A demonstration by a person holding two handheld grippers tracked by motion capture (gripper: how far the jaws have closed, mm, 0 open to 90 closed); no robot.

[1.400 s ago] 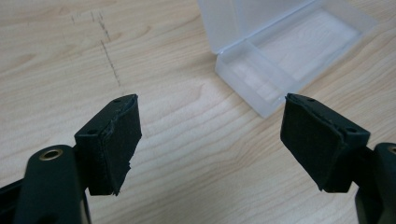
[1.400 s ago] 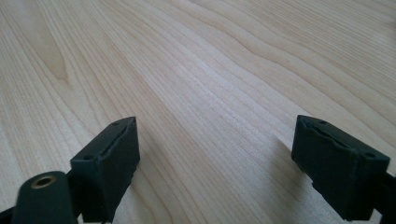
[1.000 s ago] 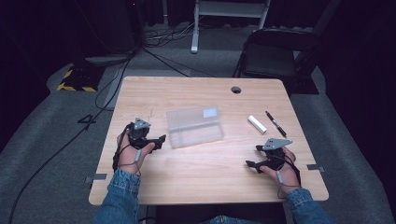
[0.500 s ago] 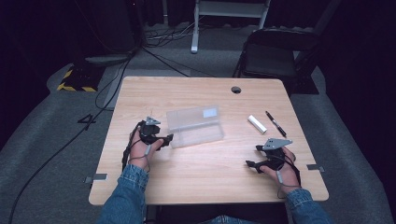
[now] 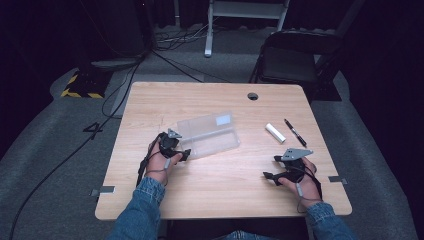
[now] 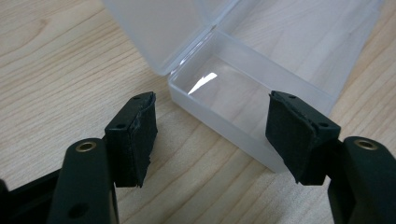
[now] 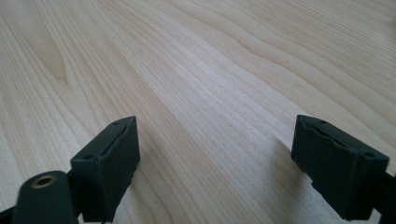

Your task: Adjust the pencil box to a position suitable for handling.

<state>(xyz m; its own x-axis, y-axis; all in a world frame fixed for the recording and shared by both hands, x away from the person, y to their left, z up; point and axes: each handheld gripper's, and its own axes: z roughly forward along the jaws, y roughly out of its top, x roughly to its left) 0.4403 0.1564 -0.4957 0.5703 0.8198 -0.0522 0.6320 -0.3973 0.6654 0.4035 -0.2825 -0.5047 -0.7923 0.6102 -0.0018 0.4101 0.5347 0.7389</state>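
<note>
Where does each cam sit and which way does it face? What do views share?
High view: above the person's side of the table, looking forward and down; both forearms, left gripper and right gripper show.
Left gripper view: on the left gripper, along its jaws, which have just been closing, toward the open clear box, corner between them.
Right gripper view: on the right gripper, along its jaws, at the table.
Shared: high and left gripper views both show the box.
</note>
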